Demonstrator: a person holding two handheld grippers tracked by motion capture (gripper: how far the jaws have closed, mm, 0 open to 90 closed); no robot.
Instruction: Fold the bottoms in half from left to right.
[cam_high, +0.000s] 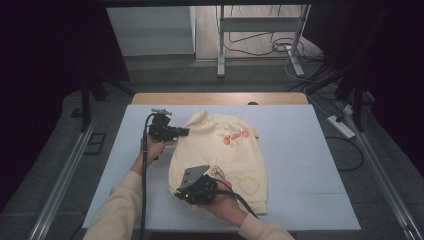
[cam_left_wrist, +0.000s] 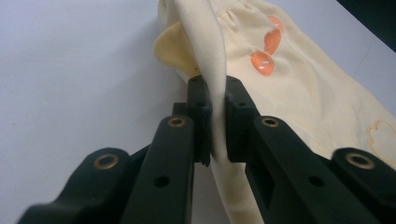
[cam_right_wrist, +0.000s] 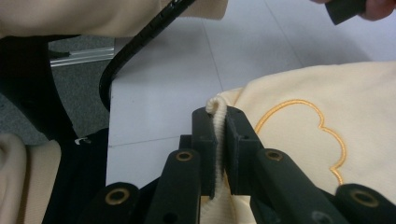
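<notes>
A cream sweatshirt (cam_high: 235, 155) with orange prints (cam_high: 236, 136) and outlined heart shapes lies on the white table cover (cam_high: 300, 150). My left gripper (cam_high: 186, 131) is at the garment's upper left edge, shut on a fold of cream cloth (cam_left_wrist: 215, 84) pinched between its jaws. My right gripper (cam_high: 181, 196) is at the lower left corner, shut on the ribbed hem (cam_right_wrist: 219, 116), beside an orange outlined shape (cam_right_wrist: 303, 130).
The wooden table edge (cam_high: 220, 98) runs along the back. Metal rails (cam_high: 60, 175) flank the table on both sides. A stand (cam_high: 260, 40) and cables are on the floor behind. A black cable (cam_right_wrist: 135, 51) trails across the right gripper view.
</notes>
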